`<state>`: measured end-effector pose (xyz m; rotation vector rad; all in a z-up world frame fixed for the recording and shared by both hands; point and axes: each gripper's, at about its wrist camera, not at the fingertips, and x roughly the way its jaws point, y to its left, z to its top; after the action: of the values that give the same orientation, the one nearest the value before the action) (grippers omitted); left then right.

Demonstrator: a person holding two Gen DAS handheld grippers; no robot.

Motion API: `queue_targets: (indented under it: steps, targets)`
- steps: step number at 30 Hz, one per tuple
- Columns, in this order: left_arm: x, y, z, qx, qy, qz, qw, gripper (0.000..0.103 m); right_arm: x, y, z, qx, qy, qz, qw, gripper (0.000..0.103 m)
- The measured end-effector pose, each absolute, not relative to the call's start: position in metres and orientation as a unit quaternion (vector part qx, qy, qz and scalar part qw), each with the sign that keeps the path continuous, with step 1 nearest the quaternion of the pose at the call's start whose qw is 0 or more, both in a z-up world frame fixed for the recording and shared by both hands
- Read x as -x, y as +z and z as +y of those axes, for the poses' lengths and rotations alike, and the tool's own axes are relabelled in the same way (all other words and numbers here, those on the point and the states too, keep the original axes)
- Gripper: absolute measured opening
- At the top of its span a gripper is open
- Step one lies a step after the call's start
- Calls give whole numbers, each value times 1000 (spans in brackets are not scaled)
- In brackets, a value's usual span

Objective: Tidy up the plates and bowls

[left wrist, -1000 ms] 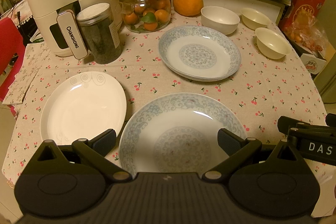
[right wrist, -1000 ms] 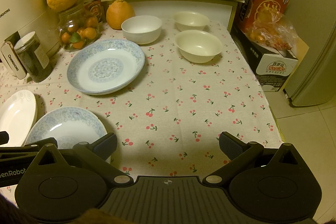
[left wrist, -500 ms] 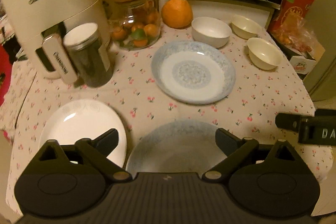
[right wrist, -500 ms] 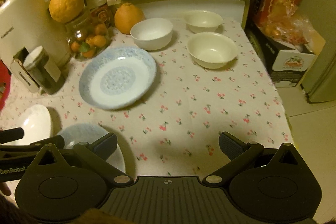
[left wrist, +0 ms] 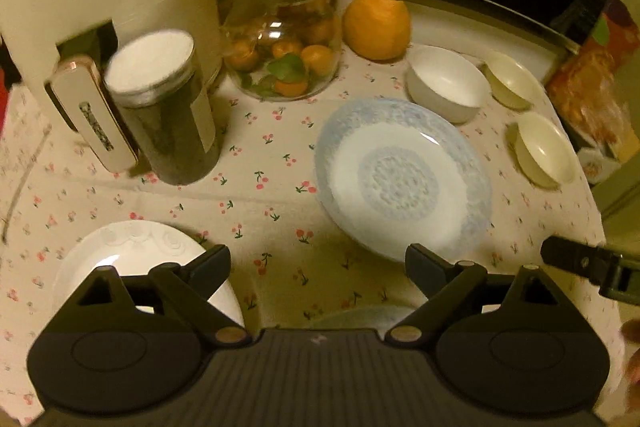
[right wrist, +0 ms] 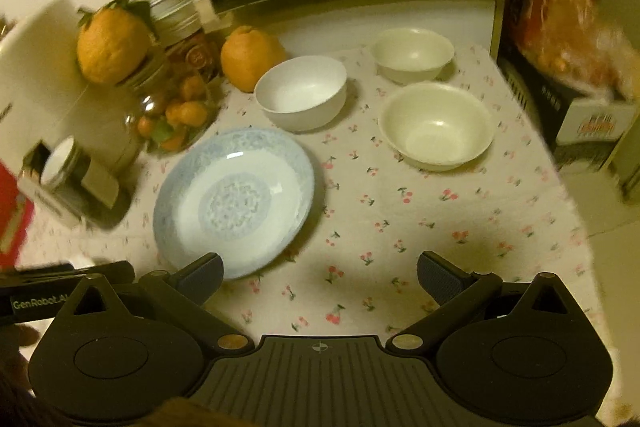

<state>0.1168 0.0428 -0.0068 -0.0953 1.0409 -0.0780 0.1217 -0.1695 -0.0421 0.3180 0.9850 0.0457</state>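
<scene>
Near the middle of the table (right wrist: 420, 227) lies the blue patterned plate (left wrist: 402, 179). My left gripper (left wrist: 318, 263) is closing slowly with nothing between its fingers; my right gripper (right wrist: 320, 273) stands wide and empty. I should take the plate by its near rim, gently.

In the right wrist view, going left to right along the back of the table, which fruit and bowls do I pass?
Orange on the jar → orange on the table → white bowl → far cream bowl
</scene>
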Motion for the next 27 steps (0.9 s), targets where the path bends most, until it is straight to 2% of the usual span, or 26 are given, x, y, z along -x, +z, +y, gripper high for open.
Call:
queue_targets:
  steps: [6,14,17,20,27]
  targets:
    - [-143,-21,52,71,-60,499,861,86,-148,-65,-180,-225,45,472,851,103]
    - [-161,-36,46,44,-95,456,884,65,-176,-93,-192,-297,39,457,837,98]
    - [-166,-40,43,41,-95,453,885,56,-184,-98,-188,-293,39,459,838,90]
    - [-172,-47,41,47,-98,458,882,48,-189,-101,-182,-283,35,461,840,77]
    - [-178,-54,43,76,-92,464,878,28,-192,-111,-178,-284,28,461,840,40]
